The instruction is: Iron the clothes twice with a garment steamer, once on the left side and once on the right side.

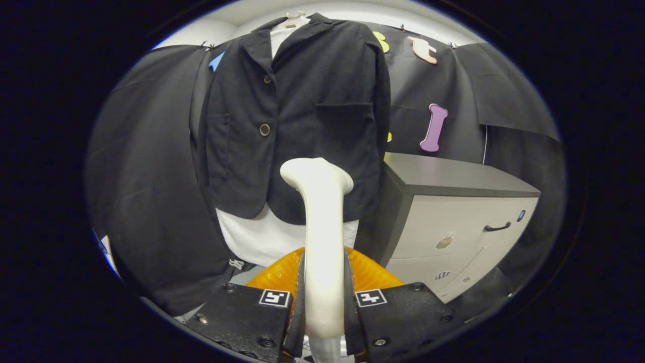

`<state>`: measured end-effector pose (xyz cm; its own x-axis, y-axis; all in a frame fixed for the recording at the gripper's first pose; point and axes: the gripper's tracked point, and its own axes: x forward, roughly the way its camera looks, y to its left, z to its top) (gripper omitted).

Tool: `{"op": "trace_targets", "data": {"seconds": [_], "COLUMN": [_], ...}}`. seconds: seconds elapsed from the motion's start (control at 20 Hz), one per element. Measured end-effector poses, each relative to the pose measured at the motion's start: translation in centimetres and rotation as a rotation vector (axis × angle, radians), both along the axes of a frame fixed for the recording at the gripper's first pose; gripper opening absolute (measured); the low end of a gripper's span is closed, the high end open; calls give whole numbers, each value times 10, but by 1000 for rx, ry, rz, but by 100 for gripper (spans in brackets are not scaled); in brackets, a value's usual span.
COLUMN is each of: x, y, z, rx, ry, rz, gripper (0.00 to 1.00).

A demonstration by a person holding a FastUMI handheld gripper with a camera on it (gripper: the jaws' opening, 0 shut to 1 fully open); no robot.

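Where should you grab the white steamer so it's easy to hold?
Best by its long straight handle, as here: the gripper is shut on the garment steamer low on the handle, one finger pressing each side. The handle is slim and even, so the fingers fit around it from behind. The flared head at the top is wider and must stay free to face the black jacket.

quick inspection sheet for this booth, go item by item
surface: grey cabinet top, bare
job's things: black jacket hanging over a white garment; white steamer upright between the fingers, head level with the jacket hem, orange base below
clutter: nothing seen
grippers: gripper shut on the steamer handle
cables: thin white line down the wall beyond the cabinet, cannot tell what it is
surroundings: black cloth wall; cabinet drawers with a dark handle
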<state>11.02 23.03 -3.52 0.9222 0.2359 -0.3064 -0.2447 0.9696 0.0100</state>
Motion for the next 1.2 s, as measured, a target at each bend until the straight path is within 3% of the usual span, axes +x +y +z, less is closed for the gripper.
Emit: {"op": "trace_targets", "data": {"seconds": [0.8, 1.0, 1.2], "x": [-11, -18, -26], "y": [-4, -4, 4], "z": [-37, -2, 72], "rx": [-30, 5, 47], "ry": [106, 31, -133], "rz": [45, 41, 56], "gripper": [34, 34, 34]}}
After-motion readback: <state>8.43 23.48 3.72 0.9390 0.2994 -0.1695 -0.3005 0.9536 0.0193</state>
